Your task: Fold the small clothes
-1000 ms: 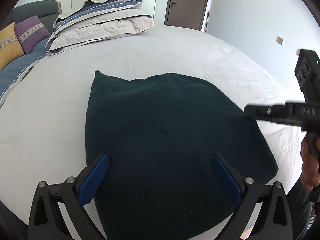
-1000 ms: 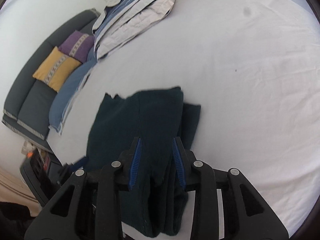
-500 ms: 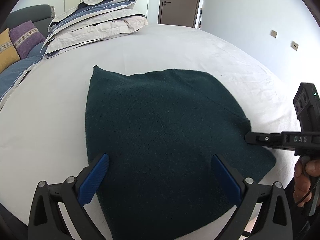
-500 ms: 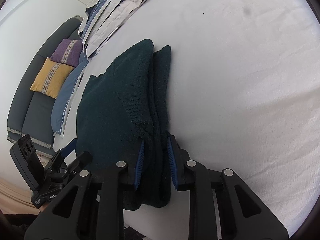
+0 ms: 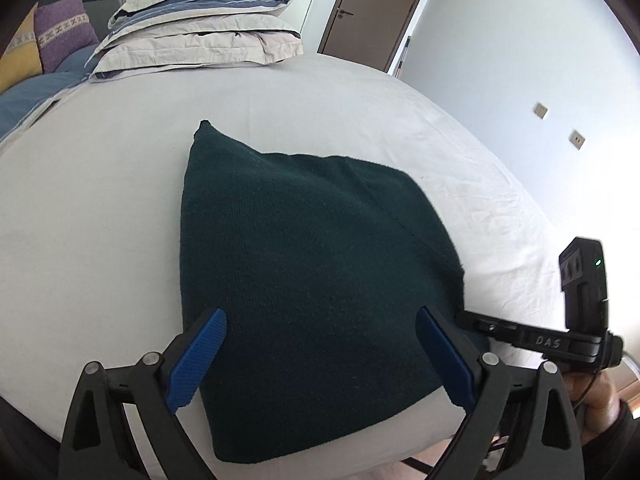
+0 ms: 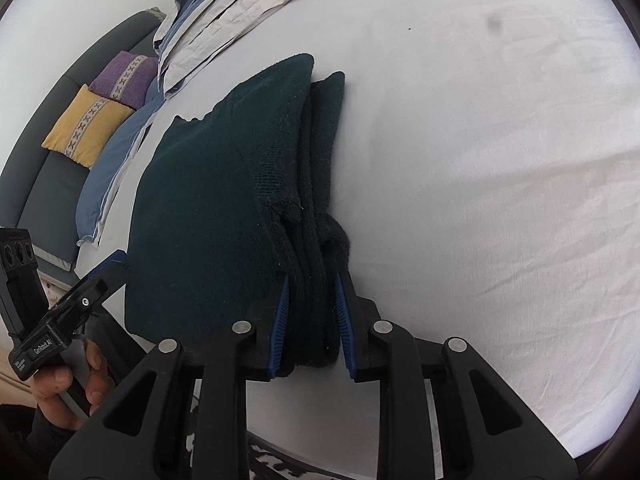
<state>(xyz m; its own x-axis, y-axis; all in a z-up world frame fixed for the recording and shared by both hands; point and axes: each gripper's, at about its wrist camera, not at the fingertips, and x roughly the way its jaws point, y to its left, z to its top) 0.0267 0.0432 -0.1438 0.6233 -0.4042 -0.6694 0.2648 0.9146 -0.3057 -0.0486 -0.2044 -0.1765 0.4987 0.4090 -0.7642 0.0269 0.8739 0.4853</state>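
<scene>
Left wrist view
Garment: dark green knit sweater lay folded on the white bed sheet, near its front edge.
Left gripper: jaws wide, nothing held, poised over the sweater's near edge.
Background: stacked pillows beyond the sweater.

Right wrist view
Right gripper: narrow, clamping the sweater's bunched layered edge.
Left gripper: at the sweater's left.

my left wrist camera sits low and close over the dark green garment, facing across the bed toward the door. my right wrist camera views the same garment from its side edge, facing the sofa.
</scene>
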